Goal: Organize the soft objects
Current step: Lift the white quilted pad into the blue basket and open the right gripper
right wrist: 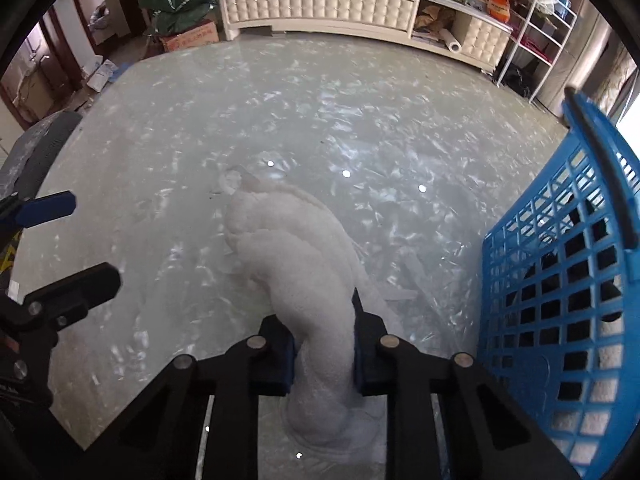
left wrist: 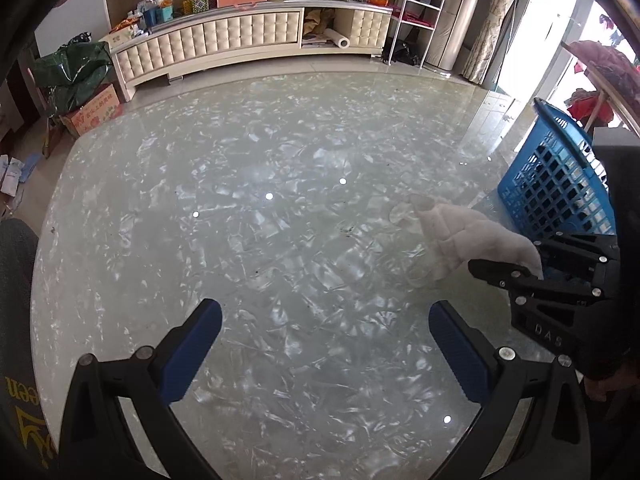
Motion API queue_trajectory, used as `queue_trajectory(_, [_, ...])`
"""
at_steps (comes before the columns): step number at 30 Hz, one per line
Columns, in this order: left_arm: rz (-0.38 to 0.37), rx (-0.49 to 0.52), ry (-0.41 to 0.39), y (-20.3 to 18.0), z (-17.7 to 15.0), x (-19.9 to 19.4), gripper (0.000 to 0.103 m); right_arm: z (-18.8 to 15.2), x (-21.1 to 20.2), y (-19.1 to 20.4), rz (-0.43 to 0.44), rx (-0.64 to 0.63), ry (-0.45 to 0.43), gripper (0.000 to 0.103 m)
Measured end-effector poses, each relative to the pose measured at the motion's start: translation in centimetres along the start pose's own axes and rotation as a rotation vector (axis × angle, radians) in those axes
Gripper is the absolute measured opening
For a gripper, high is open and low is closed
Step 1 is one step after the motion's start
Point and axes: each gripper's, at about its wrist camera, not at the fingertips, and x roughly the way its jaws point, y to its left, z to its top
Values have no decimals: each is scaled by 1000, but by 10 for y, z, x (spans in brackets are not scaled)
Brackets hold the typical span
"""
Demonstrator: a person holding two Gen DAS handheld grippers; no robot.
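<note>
A white fluffy towel (right wrist: 296,256) lies bunched on the glossy table (right wrist: 160,140). My right gripper (right wrist: 324,356) is shut on its near end; the towel stretches away from the jaws. In the left wrist view the towel (left wrist: 472,240) shows at the right, with the right gripper (left wrist: 516,272) on it. My left gripper (left wrist: 324,344) is open and empty over bare table, left of the towel; its fingers (right wrist: 48,208) show at the left edge of the right wrist view. A blue plastic basket (right wrist: 560,280) stands just right of the towel and also shows in the left wrist view (left wrist: 560,184).
A padded white TV cabinet (left wrist: 240,36) loaded with clutter runs along the far wall. A green bag on a cardboard box (left wrist: 76,80) sits at the far left. A white wire rack (left wrist: 416,4) stands at the far right. Dark and white items lie inside the basket.
</note>
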Motion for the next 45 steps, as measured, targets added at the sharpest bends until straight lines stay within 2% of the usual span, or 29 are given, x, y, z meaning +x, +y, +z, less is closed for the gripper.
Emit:
queue_trajectory(11, [0, -16, -115, -11, 0, -67, 103, -5, -80, 18, 25, -39, -102, 20])
queue_trajectory(21, [22, 32, -193, -39, -2, -117, 103, -20, -139, 7, 26, -34, -196, 20])
queue_trajectory(31, [21, 87, -225, -75, -2, -134, 103, -36, -163, -19, 32, -21, -242, 20])
queue_trajectory(45, [-9, 153, -241, -129, 18, -133, 103, -49, -184, -68, 10, 35, -276, 20])
